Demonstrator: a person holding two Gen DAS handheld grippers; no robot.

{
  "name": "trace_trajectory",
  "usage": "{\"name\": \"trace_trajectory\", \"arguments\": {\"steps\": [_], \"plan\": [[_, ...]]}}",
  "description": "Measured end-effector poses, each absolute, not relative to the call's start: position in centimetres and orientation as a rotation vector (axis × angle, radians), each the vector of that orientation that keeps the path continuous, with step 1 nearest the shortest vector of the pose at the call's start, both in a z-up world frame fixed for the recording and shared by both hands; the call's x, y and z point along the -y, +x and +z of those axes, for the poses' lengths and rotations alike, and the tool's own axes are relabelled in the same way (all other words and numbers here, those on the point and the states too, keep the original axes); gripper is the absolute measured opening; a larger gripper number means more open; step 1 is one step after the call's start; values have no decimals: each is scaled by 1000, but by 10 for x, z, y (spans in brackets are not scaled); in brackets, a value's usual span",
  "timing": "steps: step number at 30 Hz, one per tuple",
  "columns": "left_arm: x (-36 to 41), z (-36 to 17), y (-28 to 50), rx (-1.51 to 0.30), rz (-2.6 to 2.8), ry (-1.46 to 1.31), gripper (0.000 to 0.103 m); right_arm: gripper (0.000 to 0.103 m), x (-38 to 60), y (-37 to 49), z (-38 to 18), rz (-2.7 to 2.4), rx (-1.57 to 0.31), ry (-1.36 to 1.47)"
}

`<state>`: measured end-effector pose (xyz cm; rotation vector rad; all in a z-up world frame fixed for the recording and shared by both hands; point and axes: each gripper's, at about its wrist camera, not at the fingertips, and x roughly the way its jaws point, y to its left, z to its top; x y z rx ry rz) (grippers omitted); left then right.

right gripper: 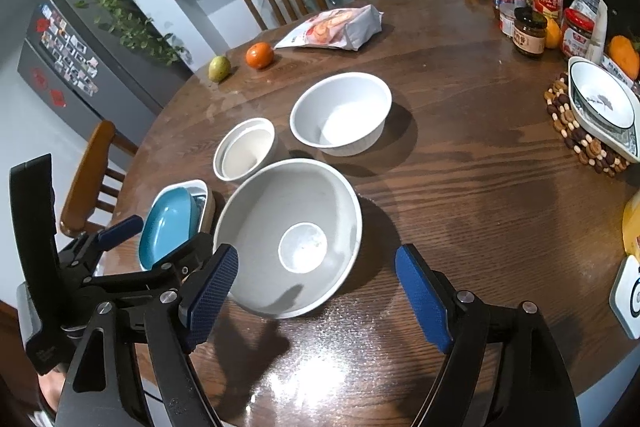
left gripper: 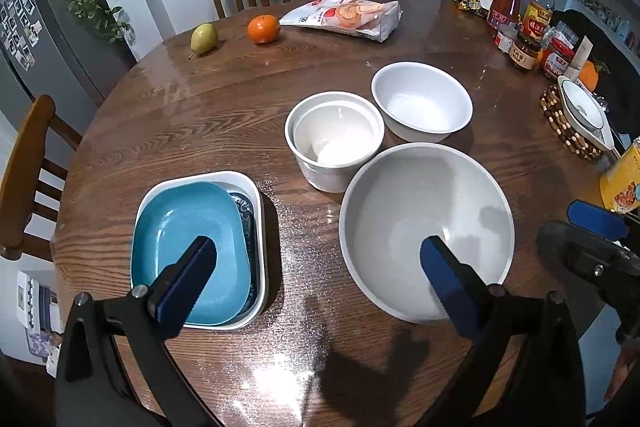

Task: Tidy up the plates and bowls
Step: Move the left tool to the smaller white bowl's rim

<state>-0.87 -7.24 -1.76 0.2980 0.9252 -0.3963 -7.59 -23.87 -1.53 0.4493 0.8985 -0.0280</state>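
A: Fingers on both grippers are spread wide and hold nothing. The left gripper (left gripper: 320, 267) hangs over the gap between the blue plate (left gripper: 188, 247) and the big bowl (left gripper: 424, 223); the right gripper (right gripper: 316, 287) straddles the big bowl's near rim, pads clear of it.

B: Where do the dishes sit?

A: On the counter (left gripper: 200, 115), seen from the left wrist: the blue plate lies in a white tray (left gripper: 256, 195) at about 8 o'clock, on top of a patterned dish whose edge just shows. The big bowl is at 5 o'clock, the small bowl (left gripper: 334, 139) at the centre with another nested inside it, and the mid bowl (left gripper: 422, 101) at 1 o'clock.

B: What could go wrong?

A: I'd guess the bowls get nested next. The small bowl almost touches the big bowl's rim, so a careless lift could knock one against the other. Glazed walls look slick; a pinch on one rim could let a bowl swing or slip out.

B: And the plate?

A: It sits crooked in the tray, so pushing it could tip it against the tray wall. The two grippers are also close together, so they could collide.
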Motion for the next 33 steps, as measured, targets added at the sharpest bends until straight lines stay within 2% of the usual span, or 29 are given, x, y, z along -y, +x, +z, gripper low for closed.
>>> {"name": "trace_trajectory", "arguments": {"steps": [33], "plan": [[83, 0, -13, -859, -397, 323, 102, 82, 256, -83, -11, -59, -875, 470]]}}
